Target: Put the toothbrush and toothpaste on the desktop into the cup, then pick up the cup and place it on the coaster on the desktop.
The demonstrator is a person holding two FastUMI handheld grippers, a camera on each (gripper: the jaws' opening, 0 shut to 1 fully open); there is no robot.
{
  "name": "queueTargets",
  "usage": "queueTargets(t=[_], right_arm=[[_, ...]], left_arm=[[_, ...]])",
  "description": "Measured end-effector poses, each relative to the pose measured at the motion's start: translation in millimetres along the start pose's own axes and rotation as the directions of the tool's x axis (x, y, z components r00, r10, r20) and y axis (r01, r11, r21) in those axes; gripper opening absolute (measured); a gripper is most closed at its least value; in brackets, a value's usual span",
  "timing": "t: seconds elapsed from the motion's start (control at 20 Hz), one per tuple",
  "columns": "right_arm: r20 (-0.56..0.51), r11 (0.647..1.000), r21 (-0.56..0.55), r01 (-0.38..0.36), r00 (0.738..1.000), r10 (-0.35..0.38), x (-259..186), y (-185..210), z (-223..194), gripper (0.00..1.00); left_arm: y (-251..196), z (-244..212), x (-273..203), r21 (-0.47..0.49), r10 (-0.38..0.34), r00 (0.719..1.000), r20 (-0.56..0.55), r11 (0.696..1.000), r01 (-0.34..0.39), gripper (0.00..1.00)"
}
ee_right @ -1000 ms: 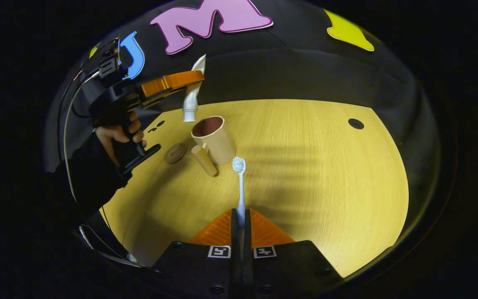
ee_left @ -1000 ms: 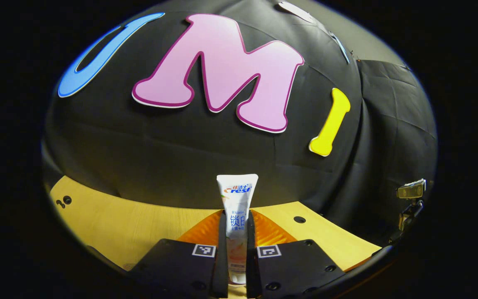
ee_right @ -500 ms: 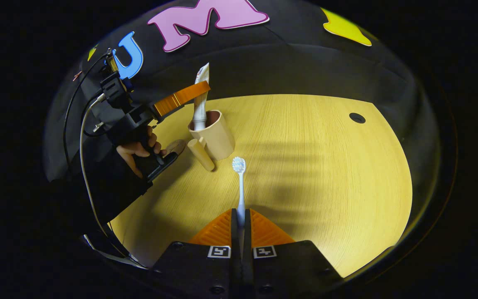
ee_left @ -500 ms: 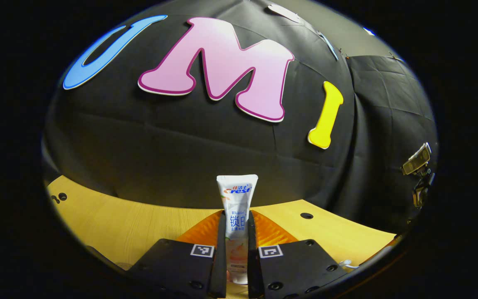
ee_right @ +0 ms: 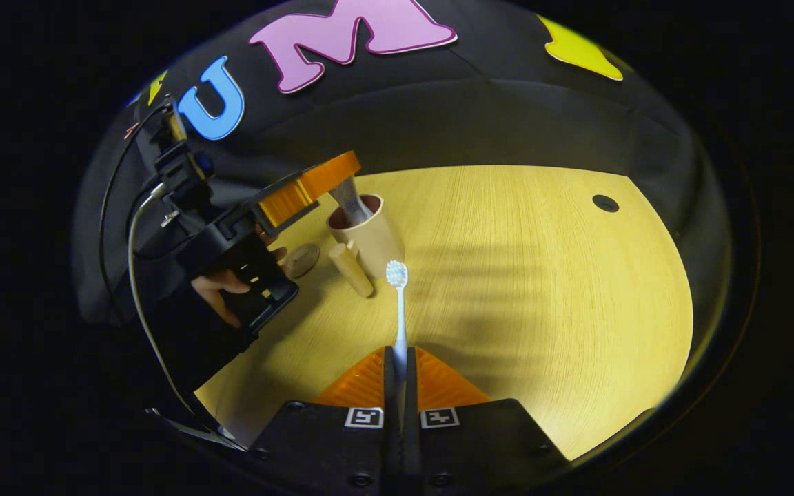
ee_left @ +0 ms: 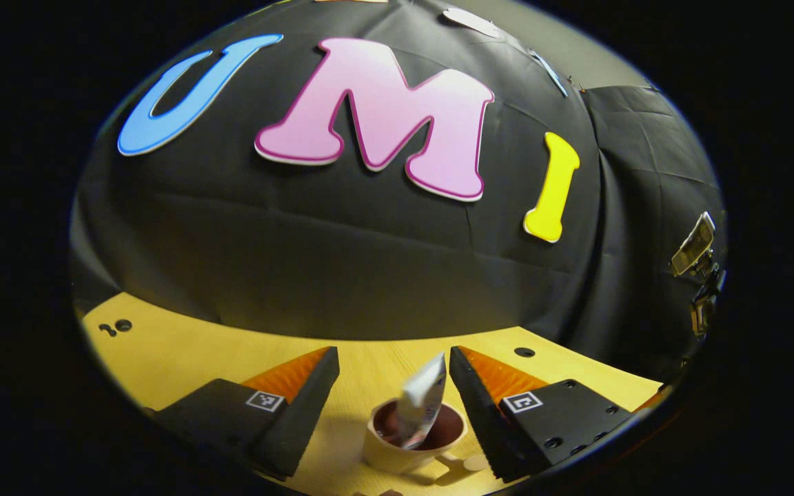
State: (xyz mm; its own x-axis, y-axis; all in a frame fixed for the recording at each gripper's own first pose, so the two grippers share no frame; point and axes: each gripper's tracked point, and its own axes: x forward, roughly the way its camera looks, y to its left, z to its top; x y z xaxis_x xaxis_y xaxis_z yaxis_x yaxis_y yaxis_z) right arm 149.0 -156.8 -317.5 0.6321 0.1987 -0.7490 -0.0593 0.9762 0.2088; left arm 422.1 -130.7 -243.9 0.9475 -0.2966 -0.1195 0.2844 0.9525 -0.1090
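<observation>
The pale wood-grain tabletop (ee_right: 521, 275) spreads ahead of both pairs of fingers. The left gripper (ee_left: 390, 393) has its wedge-shaped fingers spread wide apart, and between and below them stands the smooth beige cup (ee_left: 411, 448), with the crinkled toothpaste (ee_left: 421, 403) tube leaning inside. The right gripper (ee_right: 397, 365) pinches the thin toothbrush (ee_right: 399, 310) handle, bristled head pointing forward. A round coaster (ee_right: 302, 259) lies beside the cup, left of the toothbrush.
</observation>
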Motion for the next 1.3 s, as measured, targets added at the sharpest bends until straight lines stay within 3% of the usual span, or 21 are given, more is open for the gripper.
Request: queueTargets(t=[0.3,0.8,1.05,1.3], right_arm=[[0.118,1.000,0.016,-0.015,0.993,0.013,2.5,6.4,56.0,0.05],[0.323,0.993,0.044,-0.109,0.942,0.089,38.1,38.3,150.1,0.05],[0.459,0.987,-0.002,-0.160,0.877,0.143,53.9,56.4,184.8,0.05],[0.576,0.985,-0.034,-0.171,0.802,0.159,64.6,57.0,216.0,0.05]], left_arm=[[15.7,43.6,-71.6,-0.070,0.086,0.994,0.067,0.994,-0.082,0.97],[39.6,41.0,-161.0,-0.170,0.206,0.978,0.040,0.966,-0.196,0.97],[44.6,12.5,-178.7,-0.235,0.207,0.978,0.001,0.951,-0.201,0.97],[48.0,-9.1,-186.6,-0.231,0.201,0.979,-0.025,0.952,-0.201,0.97]])
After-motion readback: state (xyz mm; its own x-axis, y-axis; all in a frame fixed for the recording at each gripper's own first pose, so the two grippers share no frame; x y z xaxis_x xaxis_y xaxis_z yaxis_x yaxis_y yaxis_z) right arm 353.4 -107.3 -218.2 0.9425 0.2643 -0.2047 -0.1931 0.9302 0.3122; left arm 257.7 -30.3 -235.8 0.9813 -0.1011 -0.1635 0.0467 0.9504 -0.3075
